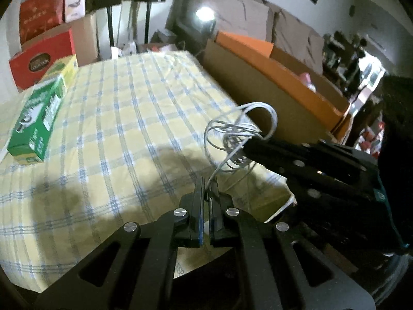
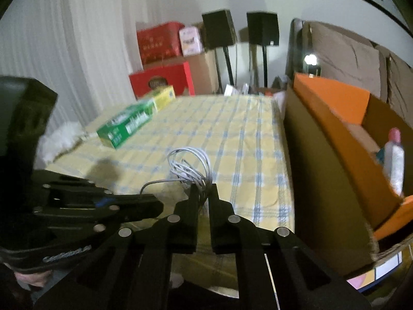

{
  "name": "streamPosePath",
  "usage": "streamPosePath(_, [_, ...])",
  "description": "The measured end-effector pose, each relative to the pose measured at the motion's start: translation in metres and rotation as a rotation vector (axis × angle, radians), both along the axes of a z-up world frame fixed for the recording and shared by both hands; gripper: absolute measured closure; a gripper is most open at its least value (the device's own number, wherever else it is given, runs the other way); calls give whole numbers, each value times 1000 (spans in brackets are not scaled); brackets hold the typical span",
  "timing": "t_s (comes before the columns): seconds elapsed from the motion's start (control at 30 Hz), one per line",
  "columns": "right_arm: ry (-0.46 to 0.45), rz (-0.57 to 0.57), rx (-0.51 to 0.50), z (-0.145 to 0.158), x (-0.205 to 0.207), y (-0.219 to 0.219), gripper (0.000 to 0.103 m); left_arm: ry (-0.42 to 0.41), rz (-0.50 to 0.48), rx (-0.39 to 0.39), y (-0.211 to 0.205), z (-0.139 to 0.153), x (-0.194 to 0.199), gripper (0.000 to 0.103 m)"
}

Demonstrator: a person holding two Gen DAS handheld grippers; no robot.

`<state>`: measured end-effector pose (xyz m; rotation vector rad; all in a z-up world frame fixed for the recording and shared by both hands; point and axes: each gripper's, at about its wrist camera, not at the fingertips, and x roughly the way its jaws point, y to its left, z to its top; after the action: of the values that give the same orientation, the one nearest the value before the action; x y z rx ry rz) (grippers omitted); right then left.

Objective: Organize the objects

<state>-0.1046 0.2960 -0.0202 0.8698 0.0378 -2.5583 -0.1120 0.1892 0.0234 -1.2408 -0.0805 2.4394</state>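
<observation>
A thin white cable [image 1: 233, 129] [image 2: 185, 168], wound in loose loops, hangs just above the yellow and blue checked tablecloth [image 1: 116, 116] [image 2: 245, 142]. My left gripper [image 1: 207, 186] is shut on one loose end of it; from the right wrist it shows at the left [image 2: 152, 200]. My right gripper [image 2: 202, 192] is shut on the bundle of loops, reaching in from the right in the left wrist view [image 1: 249, 146]. A large cardboard box with orange flaps [image 1: 271, 98] [image 2: 322, 155] stands against the table's right side.
A green carton [image 1: 36, 118] [image 2: 126, 126] and a yellow carton [image 1: 68, 67] [image 2: 164, 98] lie at the table's far left. A white bottle with a pink cap [image 2: 393, 160] sits inside the cardboard box. Red boxes [image 2: 160, 80] and two speakers on stands [image 2: 263, 28] are behind.
</observation>
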Motion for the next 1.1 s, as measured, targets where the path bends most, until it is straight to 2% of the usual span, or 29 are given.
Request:
streamPosePath(0.17, [29, -10, -15, 8, 5, 1, 98, 72, 35, -13, 2, 16, 7, 101])
streamPosePath(0.47, [12, -27, -103, 25, 6, 13, 98, 143, 86, -37, 13, 32, 6, 101])
streamPosePath(0.73, [54, -54, -120, 35, 11, 20, 98, 198, 89, -35, 19, 45, 9, 101])
streamPosePath(0.87, [95, -51, -128, 43, 17, 20, 98, 218, 97, -16, 18, 48, 11, 101])
streamPosePath(1.1, [191, -57, -140, 62, 30, 24, 98, 311, 76, -1, 25, 63, 23, 101])
